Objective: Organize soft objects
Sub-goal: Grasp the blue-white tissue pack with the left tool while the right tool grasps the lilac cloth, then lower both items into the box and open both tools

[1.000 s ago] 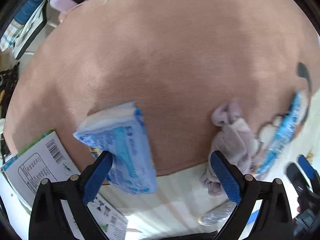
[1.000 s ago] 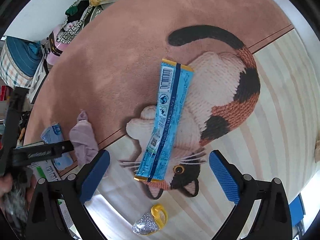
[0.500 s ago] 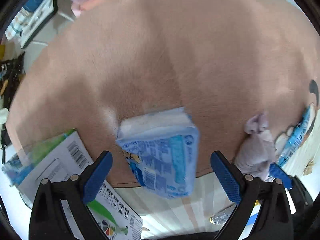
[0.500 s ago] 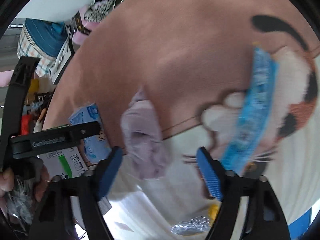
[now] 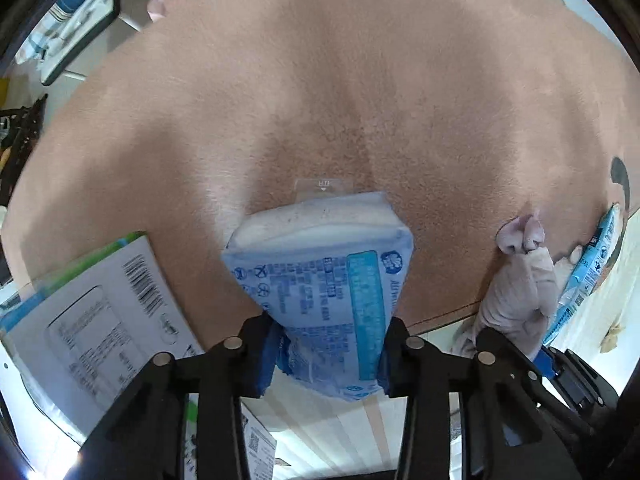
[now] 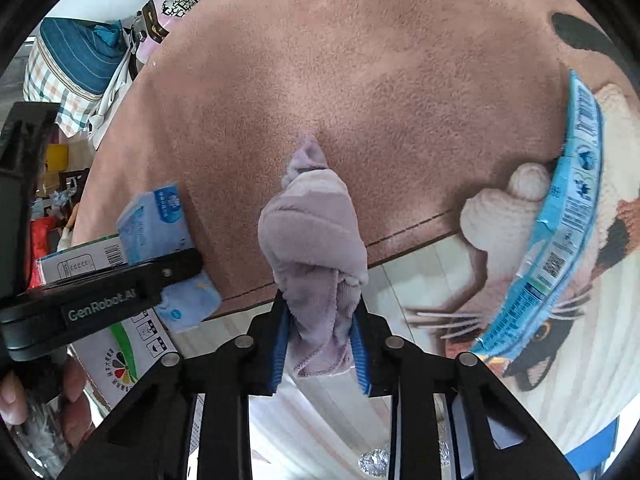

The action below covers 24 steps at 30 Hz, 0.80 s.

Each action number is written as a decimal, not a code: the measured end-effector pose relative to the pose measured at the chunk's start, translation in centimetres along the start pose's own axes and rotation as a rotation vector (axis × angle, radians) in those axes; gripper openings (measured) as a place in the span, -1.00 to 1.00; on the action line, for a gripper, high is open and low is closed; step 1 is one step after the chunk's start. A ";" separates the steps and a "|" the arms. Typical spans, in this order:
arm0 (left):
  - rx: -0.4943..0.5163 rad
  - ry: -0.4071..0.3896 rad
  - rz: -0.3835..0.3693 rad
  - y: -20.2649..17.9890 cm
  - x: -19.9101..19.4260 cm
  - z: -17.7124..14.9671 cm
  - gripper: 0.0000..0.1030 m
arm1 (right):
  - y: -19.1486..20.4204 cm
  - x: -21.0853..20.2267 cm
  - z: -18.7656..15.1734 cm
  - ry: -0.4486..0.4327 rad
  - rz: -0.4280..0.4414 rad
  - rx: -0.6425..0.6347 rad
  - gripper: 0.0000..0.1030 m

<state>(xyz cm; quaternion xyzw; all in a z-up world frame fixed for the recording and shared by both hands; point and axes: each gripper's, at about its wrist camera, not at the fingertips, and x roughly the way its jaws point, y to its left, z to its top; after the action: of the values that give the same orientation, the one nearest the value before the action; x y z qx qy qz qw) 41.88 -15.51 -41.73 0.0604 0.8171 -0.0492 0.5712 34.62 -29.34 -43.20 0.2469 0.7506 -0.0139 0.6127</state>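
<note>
My left gripper (image 5: 326, 354) is shut on a blue and white tissue pack (image 5: 320, 268) at the near edge of the pink rug (image 5: 320, 80). My right gripper (image 6: 320, 354) is shut on the near end of a crumpled lilac cloth (image 6: 316, 232) that lies across the rug's edge. The cloth also shows at the right of the left wrist view (image 5: 520, 280). The tissue pack and the left gripper show at the left of the right wrist view (image 6: 160, 220).
A white and green carton (image 5: 88, 320) lies left of the tissue pack. A long blue packet (image 6: 560, 220) lies on the cat-pattern mat (image 6: 520, 208) to the right. A foil-wrapped item (image 6: 374, 458) lies near the bottom. Bags and clutter (image 6: 80, 60) sit beyond the rug's far left.
Both grippers moved in and closed: the left one on the tissue pack, the right one on the lilac cloth after swinging left from the blue packet.
</note>
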 end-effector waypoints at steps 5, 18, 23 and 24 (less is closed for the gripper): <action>0.002 -0.101 -0.058 1.8 -3.9 -2.8 -0.31 | 1.7 -3.7 -2.1 -0.054 0.013 -0.042 -0.46; -0.126 -0.332 -0.149 18.2 -14.0 -19.8 -0.31 | 16.8 -10.3 -15.8 -0.134 0.126 -0.346 -0.46; -0.221 -0.272 -0.147 26.2 -10.4 -21.8 -0.31 | 24.2 -5.5 -19.9 -0.073 0.135 -0.429 -0.46; -0.238 -0.246 -0.156 27.6 -9.5 -22.0 -0.31 | 25.8 -4.1 -20.5 -0.058 0.126 -0.444 -0.46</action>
<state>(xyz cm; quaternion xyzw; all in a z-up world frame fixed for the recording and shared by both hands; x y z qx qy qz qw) 28.96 14.59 -25.60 -0.0777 0.7432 -0.0034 0.6645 26.43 -1.52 -27.08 0.1520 0.7003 0.1828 0.6731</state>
